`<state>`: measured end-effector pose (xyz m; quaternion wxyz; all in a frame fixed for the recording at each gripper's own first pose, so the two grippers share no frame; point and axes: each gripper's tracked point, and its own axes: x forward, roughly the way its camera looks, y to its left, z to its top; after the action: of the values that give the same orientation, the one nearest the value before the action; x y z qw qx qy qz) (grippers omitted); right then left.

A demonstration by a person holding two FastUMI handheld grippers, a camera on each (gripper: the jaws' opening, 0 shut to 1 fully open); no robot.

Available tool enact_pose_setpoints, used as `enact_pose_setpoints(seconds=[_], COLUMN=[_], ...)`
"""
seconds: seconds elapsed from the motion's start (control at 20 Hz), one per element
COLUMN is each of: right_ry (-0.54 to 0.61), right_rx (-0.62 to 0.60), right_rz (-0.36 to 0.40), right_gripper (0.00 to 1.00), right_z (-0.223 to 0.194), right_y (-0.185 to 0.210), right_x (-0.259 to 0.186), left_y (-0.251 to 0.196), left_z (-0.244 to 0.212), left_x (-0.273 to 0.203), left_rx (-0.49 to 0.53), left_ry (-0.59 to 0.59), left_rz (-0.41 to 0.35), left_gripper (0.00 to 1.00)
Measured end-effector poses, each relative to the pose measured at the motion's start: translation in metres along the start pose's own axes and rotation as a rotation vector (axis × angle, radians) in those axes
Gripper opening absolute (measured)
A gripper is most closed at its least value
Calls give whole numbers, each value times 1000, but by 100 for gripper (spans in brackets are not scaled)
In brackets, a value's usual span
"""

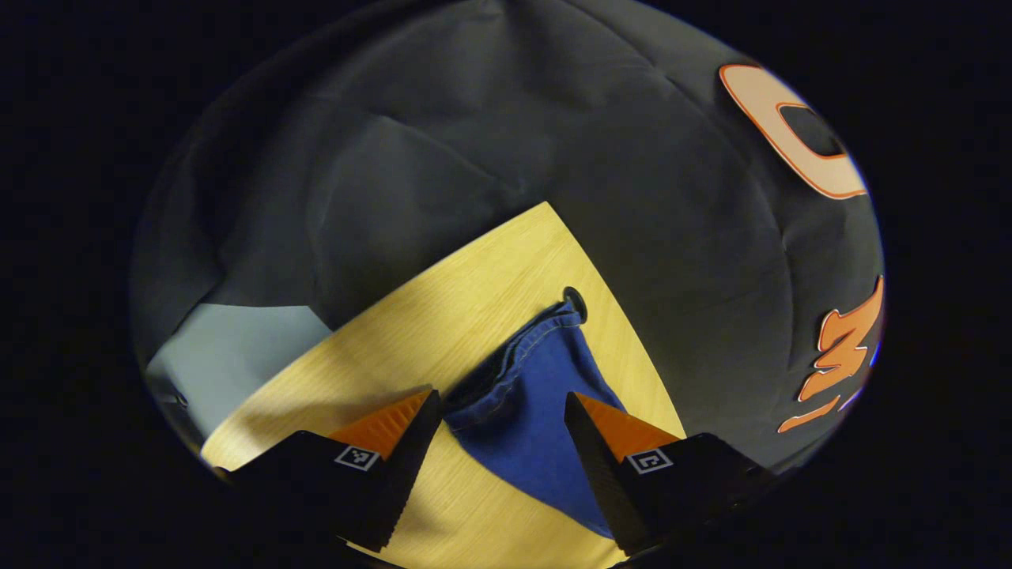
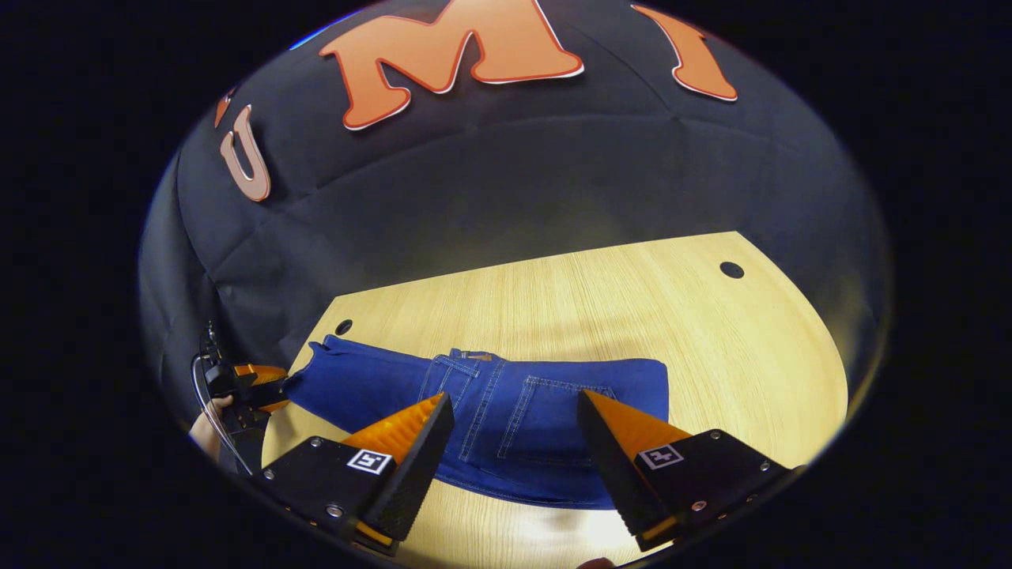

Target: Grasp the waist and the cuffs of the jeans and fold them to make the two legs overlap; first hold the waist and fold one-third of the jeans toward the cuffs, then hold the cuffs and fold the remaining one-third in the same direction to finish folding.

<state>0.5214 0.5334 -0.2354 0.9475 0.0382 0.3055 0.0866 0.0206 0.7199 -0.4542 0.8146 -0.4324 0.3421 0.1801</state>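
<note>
Blue jeans (image 2: 514,419) lie flat along the wooden table (image 2: 632,300), back pockets up, waist end to the right and cuff end to the left in the right gripper view. My right gripper (image 2: 515,395) is open over the seat and pocket area, with nothing between its fingers. In the left gripper view the cuff end of the jeans (image 1: 522,411) points toward a table corner. My left gripper (image 1: 500,393) is open, one finger on each side of the cuff. That left gripper (image 2: 253,383) also appears beside the cuff in the right gripper view, held by a hand (image 2: 207,431).
The table has small round holes (image 2: 731,269) (image 2: 343,326) near its far edge, and one hole (image 1: 575,300) sits just past the cuff. Black cloth walls stand close behind the table. A pale grey surface (image 1: 237,348) lies beyond the table edge (image 1: 379,308).
</note>
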Motion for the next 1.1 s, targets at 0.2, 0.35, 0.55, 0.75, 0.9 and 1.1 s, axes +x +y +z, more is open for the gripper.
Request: enact_pose_setpoints(seconds=[0.2,0.35,0.55,0.75,0.9,1.1], right_ry=[-13,-32,-25,-34,-46,-78], right_rx=[25,37,81,83,104,108], right_rz=[-15,-28,-30,-31,-7,10], right_gripper=[97,98,98,98,98,98], right_z=[7,10,7,10,20,38], right_y=[-8,-18,-32,-45,-54,-85], right_x=[-2,-8,-6,-8,-15,-32], left_y=[-19,-9,-30,-83,-147,-241], left_z=[-14,-13,-13,-11,-30,-65], left_x=[37,48,29,-22,-42,-79], left_rx=[-1,-33,-21,89,197,256], left_ry=[-2,-42,-103,-150,-177,-183], left_rz=[2,96,83,18,-32,-133], left_gripper=[68,11,5,4,4,4])
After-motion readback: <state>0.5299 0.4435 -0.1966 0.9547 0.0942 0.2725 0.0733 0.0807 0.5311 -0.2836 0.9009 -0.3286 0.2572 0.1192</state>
